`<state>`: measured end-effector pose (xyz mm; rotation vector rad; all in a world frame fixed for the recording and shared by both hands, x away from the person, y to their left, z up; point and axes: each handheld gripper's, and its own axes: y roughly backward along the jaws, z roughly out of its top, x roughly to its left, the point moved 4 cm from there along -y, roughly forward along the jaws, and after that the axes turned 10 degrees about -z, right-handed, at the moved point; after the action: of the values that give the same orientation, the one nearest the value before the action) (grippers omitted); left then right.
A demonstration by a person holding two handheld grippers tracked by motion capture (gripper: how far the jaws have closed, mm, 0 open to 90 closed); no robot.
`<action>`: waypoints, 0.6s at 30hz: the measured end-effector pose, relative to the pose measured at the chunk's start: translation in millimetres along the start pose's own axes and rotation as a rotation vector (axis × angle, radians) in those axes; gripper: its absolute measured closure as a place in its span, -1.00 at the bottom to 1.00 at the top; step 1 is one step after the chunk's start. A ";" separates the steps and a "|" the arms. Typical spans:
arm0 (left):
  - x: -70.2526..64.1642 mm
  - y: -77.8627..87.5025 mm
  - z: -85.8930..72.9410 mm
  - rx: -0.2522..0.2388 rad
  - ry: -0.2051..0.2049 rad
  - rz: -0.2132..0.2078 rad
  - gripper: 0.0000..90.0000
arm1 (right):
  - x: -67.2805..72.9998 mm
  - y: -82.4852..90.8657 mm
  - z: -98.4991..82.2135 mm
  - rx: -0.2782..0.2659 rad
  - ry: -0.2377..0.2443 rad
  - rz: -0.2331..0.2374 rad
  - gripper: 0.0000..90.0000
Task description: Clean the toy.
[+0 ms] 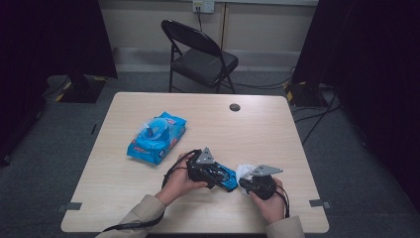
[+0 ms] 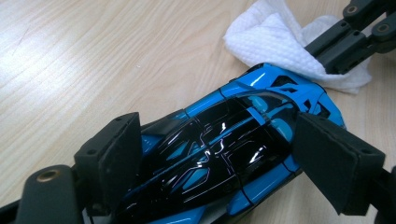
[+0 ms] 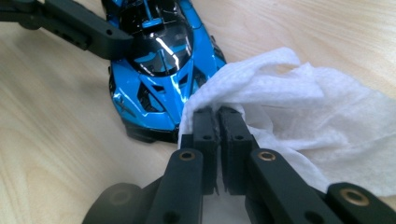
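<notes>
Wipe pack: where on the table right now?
High view: the blue wipe pack lies left of centre on the table, beyond and left of the left gripper, which clamps the toy car. It's apart from both.

- Left gripper [image 1: 229,181]: I see a black body, a grey three-cornered plate, a cable trailing toward 7 o'clock.
- Right gripper [image 1: 243,184]: I see black jaws with brass-coloured pivot pins.
- Sleeves [image 1: 143,210]: beige.

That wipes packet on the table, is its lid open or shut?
Open: the wipes packet's round lid stands tilted up in the high view.
</notes>
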<state>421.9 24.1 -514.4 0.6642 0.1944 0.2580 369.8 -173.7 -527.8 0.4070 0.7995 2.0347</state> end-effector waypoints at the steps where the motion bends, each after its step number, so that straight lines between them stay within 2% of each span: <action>1: -0.1 0.1 -0.1 0.001 0.001 0.000 -0.64 | 0.6 0.5 -0.2 0.002 0.002 0.000 0.92; 18: -0.4 -0.2 -0.6 -0.007 -0.003 -0.002 -0.64 | 9.9 9.3 -6.9 0.016 0.010 0.027 0.92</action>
<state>421.5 24.2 -515.0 0.6571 0.1913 0.2557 354.8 -171.9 -526.8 0.4186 0.8207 2.0581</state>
